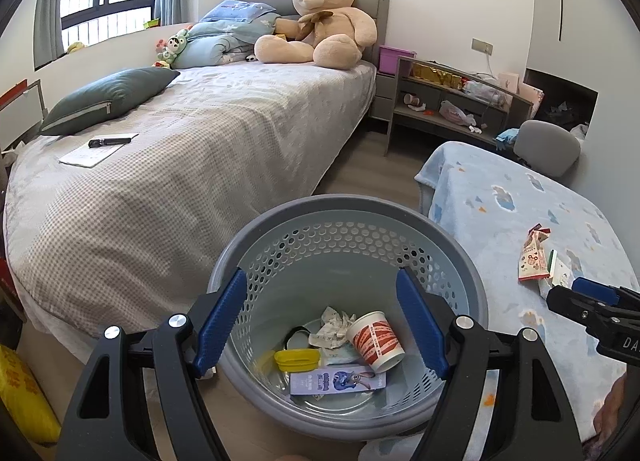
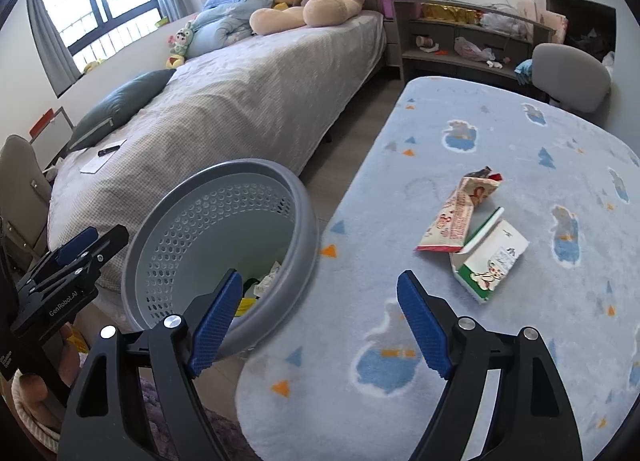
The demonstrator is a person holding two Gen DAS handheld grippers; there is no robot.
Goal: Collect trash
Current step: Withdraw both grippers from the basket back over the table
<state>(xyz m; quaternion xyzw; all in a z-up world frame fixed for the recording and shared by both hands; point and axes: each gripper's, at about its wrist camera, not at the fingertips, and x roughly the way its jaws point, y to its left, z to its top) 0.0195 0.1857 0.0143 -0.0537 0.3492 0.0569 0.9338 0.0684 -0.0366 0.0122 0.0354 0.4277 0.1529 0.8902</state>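
A grey perforated basket (image 1: 348, 209) stands on the floor between the bed and a table under a blue blanket (image 2: 460, 341). In it lie a paper cup (image 1: 376, 337), crumpled paper (image 1: 332, 325), a yellow piece (image 1: 296, 359) and a purple box (image 1: 336, 381). My left gripper (image 1: 322, 273) hangs open above the basket with nothing between its pads. A red-and-white snack wrapper (image 2: 456, 217) and a flattened white-and-green carton (image 2: 488, 257) lie on the blanket. My right gripper (image 2: 320, 275) is open and empty over the blanket's near-left edge, beside the basket rim (image 2: 308, 221), short of both items.
A bed (image 1: 200, 149) with a teddy bear (image 1: 324, 17), a dark pillow (image 1: 108, 97) and a notepad with a pen (image 1: 100, 147) fills the left. A cluttered grey shelf (image 1: 452, 105) and a grey chair (image 1: 548, 147) stand at the back right. A yellow bag (image 1: 24, 393) lies on the floor.
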